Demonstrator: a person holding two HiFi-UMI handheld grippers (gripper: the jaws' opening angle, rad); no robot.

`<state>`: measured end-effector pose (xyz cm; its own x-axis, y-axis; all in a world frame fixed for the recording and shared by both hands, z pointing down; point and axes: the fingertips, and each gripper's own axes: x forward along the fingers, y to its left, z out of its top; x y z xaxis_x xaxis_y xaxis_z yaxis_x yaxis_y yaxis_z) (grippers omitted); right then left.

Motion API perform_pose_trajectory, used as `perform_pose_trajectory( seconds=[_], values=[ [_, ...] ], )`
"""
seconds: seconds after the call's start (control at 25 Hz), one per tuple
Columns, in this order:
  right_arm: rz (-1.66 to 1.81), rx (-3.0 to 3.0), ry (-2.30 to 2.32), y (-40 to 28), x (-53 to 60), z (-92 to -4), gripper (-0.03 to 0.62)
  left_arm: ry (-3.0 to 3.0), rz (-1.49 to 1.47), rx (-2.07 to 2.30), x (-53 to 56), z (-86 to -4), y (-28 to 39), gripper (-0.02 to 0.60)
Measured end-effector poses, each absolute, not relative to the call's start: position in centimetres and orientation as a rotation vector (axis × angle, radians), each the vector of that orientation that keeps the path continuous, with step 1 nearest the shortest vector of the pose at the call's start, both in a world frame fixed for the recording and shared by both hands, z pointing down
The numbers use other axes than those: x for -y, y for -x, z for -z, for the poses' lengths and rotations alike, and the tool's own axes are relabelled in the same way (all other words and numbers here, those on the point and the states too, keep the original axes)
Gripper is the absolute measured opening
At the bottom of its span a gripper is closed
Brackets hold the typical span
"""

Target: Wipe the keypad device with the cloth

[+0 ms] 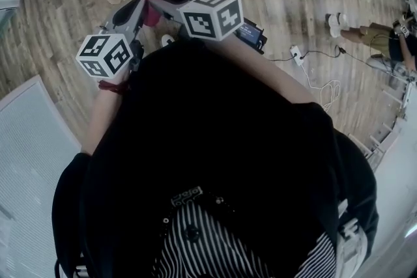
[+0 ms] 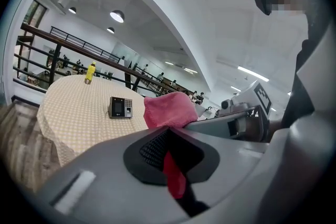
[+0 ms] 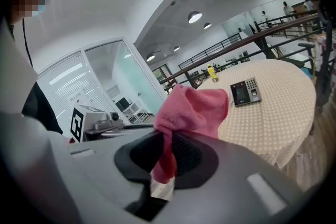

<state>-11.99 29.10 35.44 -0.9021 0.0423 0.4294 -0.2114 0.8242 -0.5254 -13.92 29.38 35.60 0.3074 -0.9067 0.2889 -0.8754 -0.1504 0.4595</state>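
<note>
The left gripper [image 2: 170, 152] and the right gripper [image 3: 166, 157] each have their jaws clamped tight on one crumpled pink cloth [image 3: 193, 108], held up between them. Beyond it, on the beige dotted tablecloth [image 3: 273, 123], sits the dark rectangular keypad device [image 3: 245, 92]. Its long axis runs crosswise, with the screen on the left and the keys on the right, and its print is too small to read. Farther back stands a yellow bottle [image 3: 211, 73].
</note>
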Motion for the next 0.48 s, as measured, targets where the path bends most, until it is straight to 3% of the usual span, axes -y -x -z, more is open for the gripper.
perform_pose_trajectory(
  seconds=[0.48],
  values=[
    [-0.773,2.541,0.038,17.8,-27.0,-36.1,0.051,-1.926,0.102,1.675,-27.6,-36.2,19.5,0.003]
  ],
)
